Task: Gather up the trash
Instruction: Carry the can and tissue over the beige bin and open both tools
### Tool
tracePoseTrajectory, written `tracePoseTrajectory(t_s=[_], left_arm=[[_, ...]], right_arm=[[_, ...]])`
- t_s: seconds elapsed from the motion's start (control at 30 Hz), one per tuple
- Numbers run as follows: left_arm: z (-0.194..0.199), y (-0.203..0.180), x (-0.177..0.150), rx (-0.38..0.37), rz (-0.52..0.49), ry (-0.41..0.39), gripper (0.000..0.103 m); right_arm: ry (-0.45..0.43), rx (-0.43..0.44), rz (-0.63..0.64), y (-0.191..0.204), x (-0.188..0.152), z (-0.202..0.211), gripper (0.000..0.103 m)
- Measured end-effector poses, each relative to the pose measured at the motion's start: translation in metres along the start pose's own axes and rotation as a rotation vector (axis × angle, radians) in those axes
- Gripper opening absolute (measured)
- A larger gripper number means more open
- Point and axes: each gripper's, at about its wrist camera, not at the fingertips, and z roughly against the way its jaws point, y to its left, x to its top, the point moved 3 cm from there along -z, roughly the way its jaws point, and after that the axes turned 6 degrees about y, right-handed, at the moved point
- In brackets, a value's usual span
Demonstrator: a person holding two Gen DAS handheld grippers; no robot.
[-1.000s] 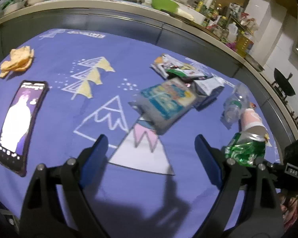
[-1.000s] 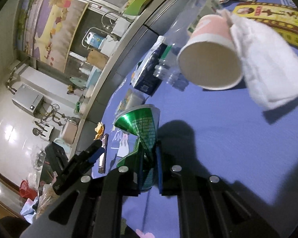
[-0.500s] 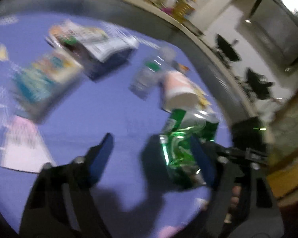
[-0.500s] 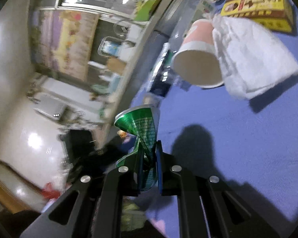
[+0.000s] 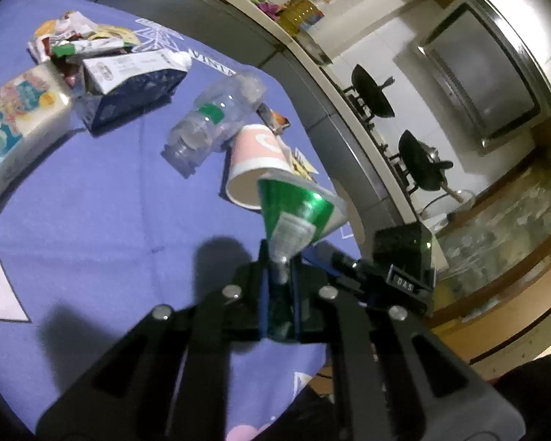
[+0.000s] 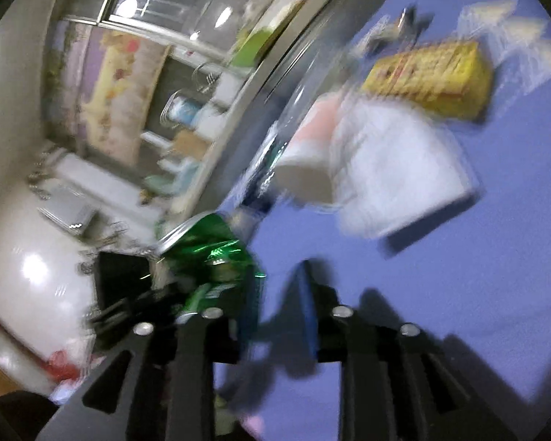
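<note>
A crushed green can (image 5: 294, 213) sticks up between the pads of my left gripper (image 5: 279, 275), whose jaws are closing and press on its flattened lower end. In the right wrist view, which is blurred, the same green can (image 6: 209, 253) sits just left of my right gripper (image 6: 281, 301). That gripper's jaws are opening and nothing lies between them. The right gripper's black body (image 5: 400, 264) shows close beside the can. Behind the can, a pink paper cup (image 5: 257, 161) and a clear plastic bottle (image 5: 209, 125) lie on the blue tablecloth (image 5: 92, 220).
Snack wrappers (image 5: 80, 40), a dark carton (image 5: 136, 77) and a tissue pack (image 5: 14, 117) lie at the far left. A white cloth (image 6: 396, 169) and a yellow box (image 6: 429, 77) lie past the cup. The table's edge (image 5: 349, 154) runs right of the can; a stove with pans (image 5: 371, 92) stands beyond.
My left gripper swung right to the green can and closed on it. My right gripper, which held the can shut, has parted its jaws and let it go.
</note>
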Motion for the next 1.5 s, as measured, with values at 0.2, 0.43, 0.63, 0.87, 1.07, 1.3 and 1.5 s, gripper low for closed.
tracePoseTrajectory(t_s=[0.2,0.43,0.63,0.87,1.07,1.3,1.5], left_arm=[[-0.003,-0.001,0.003,-0.006,0.011,0.020,0.009],[-0.008,-0.016,0.013,0.010,-0.003,0.030,0.009],[-0.024,-0.040,0.026,0.023,-0.031,0.055,0.008],[-0.083,-0.100,0.053,0.003,-0.130,0.130,0.008],[-0.179,-0.161,0.080,-0.049,-0.225,0.226,0.009],[-0.316,-0.208,0.114,-0.063,-0.249,0.321,0.009],[-0.405,-0.211,0.127,0.071,-0.213,0.316,0.014]], right_arm=[[-0.113,-0.457,0.310,0.019,0.009,0.017,0.077],[0.052,-0.699,0.507,0.003,0.016,-0.033,0.026],[0.047,-0.559,0.446,0.000,0.008,-0.001,0.000],[-0.146,-0.382,0.348,0.008,0.011,0.103,0.000],[-0.322,-0.524,0.189,-0.047,0.032,0.194,0.000],[-0.370,-0.649,-0.008,-0.127,0.053,0.245,0.000],[-0.425,-0.546,-0.242,-0.195,0.069,0.259,0.000]])
